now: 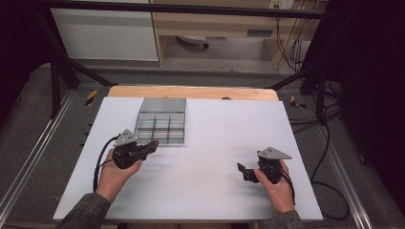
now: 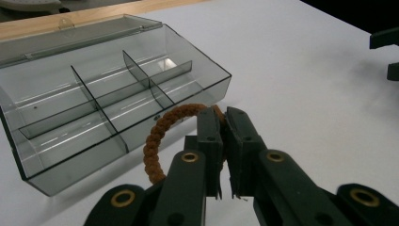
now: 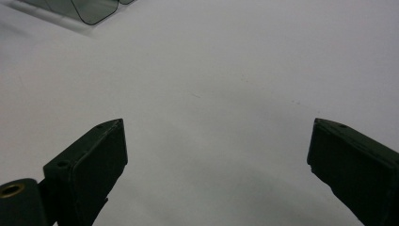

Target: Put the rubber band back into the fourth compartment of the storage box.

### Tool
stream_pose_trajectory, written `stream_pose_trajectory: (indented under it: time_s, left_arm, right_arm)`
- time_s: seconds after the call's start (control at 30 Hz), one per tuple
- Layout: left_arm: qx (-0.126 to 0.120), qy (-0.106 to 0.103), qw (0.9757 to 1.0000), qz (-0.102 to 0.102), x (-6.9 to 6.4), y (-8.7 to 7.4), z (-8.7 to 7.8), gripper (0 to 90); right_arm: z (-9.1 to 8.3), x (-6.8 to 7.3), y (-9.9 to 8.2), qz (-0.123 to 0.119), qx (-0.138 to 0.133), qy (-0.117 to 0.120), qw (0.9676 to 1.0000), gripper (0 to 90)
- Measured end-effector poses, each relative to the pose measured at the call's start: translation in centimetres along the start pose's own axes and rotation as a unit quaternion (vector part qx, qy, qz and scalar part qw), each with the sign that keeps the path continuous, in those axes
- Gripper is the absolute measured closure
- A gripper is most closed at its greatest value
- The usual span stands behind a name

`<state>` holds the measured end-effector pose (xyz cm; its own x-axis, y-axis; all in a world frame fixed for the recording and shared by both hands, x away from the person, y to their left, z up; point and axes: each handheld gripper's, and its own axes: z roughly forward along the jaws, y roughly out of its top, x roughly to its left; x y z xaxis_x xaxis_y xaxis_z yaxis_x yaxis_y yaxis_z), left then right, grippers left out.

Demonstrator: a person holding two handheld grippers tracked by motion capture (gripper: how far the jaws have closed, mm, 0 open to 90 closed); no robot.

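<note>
A brown braided ring [image 2: 157, 136], like a hair tie, is pinched in my left gripper [image 2: 223, 117], whose jaws are shut on it. From above, the left gripper [image 1: 154, 143] sits just short of the front edge of a clear smoky plastic organizer box [image 1: 161, 121] with its lid open and several empty compartments. In the left gripper view the box [image 2: 108, 101] lies just ahead and to the left of the jaws. My right gripper [image 1: 242, 171] rests low over the white sheet at the right with its jaws wide apart and nothing between them [image 3: 216, 155].
A white sheet [image 1: 219, 143] covers a wooden table [image 1: 191, 91]. Dark frame bars [image 1: 62, 67] stand at the back left and right, and cables [image 1: 325, 143] trail along the right side. A corner of the box [image 3: 89, 9] shows at the top left of the right gripper view.
</note>
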<state>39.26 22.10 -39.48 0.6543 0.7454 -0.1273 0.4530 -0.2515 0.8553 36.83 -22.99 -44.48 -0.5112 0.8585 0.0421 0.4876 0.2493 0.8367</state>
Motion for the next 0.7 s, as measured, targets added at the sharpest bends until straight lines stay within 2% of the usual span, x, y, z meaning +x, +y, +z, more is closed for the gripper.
stream_pose_trajectory:
  time_s: [0.43,0.63,0.7]
  left_arm:
    - [-0.012,0.013,0.9998,-0.012,1.2,1.1,-0.9,84.7]
    - [-0.022,0.016,0.9991,-0.031,2.0,1.2,-1.2,84.7]
    - [-0.023,0.017,0.9991,-0.031,2.1,1.3,-1.2,84.7]
  right_arm:
    - [0.0,0.1,0.0,0.000,-0.001,0.000,1.0000,5.9]
    - [-0.1,0.1,0.0,0.002,-0.001,0.000,1.0000,5.8]
    - [0.0,0.1,0.0,0.000,0.002,0.001,1.0000,5.8]
